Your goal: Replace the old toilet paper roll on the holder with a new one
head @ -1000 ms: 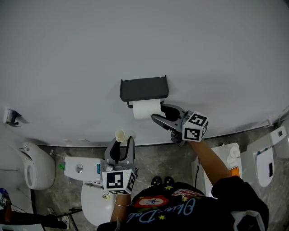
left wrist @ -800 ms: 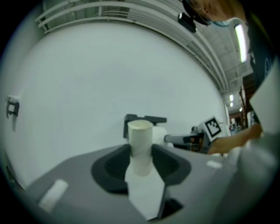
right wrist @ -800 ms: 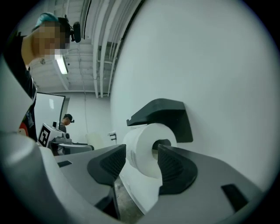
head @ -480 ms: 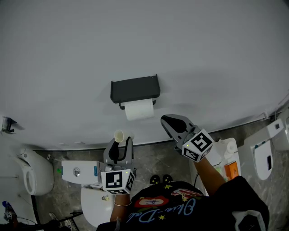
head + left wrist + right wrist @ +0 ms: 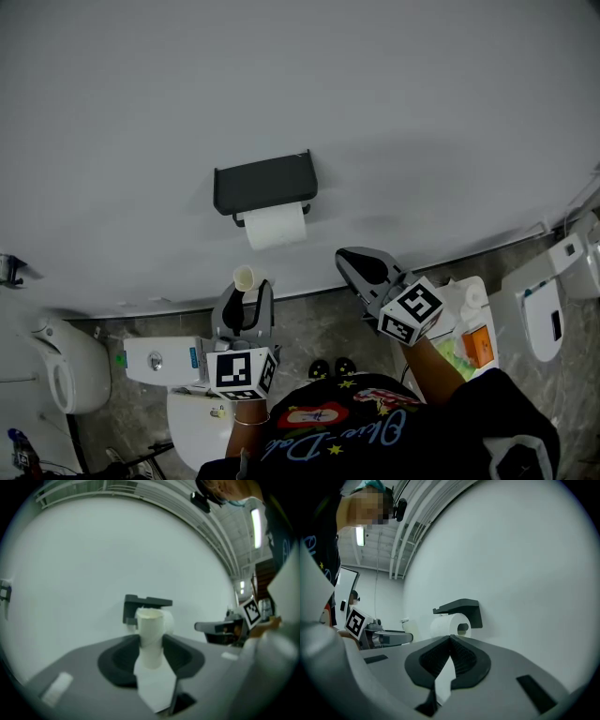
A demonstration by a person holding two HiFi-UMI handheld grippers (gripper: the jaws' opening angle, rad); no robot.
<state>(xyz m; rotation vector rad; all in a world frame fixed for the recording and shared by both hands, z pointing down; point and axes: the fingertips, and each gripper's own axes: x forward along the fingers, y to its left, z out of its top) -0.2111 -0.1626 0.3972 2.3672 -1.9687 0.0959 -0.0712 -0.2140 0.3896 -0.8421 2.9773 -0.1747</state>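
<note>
A dark wall holder (image 5: 262, 183) carries a full white paper roll (image 5: 274, 227). Below it my left gripper (image 5: 248, 298) is shut on a bare cardboard tube (image 5: 247, 278), which stands upright between the pads (image 5: 150, 637). In the left gripper view the holder (image 5: 145, 604) shows behind the tube. My right gripper (image 5: 351, 260) sits to the lower right of the roll and apart from it. Its jaws have just been closing and now meet with nothing between them (image 5: 450, 638). From the right gripper view the roll (image 5: 449, 625) hangs under the holder (image 5: 461, 607) just ahead.
A toilet with a white cistern (image 5: 164, 358) stands below the left gripper, and another white fixture (image 5: 64, 361) lies at the far left. A white unit with an orange item (image 5: 473, 342) and a white fixture (image 5: 553, 314) are at the right, over grey floor.
The right gripper has drawn back from the roll toward the lower right, and its jaws went from wide open to shut. The left gripper still holds the tube in much the same place.
</note>
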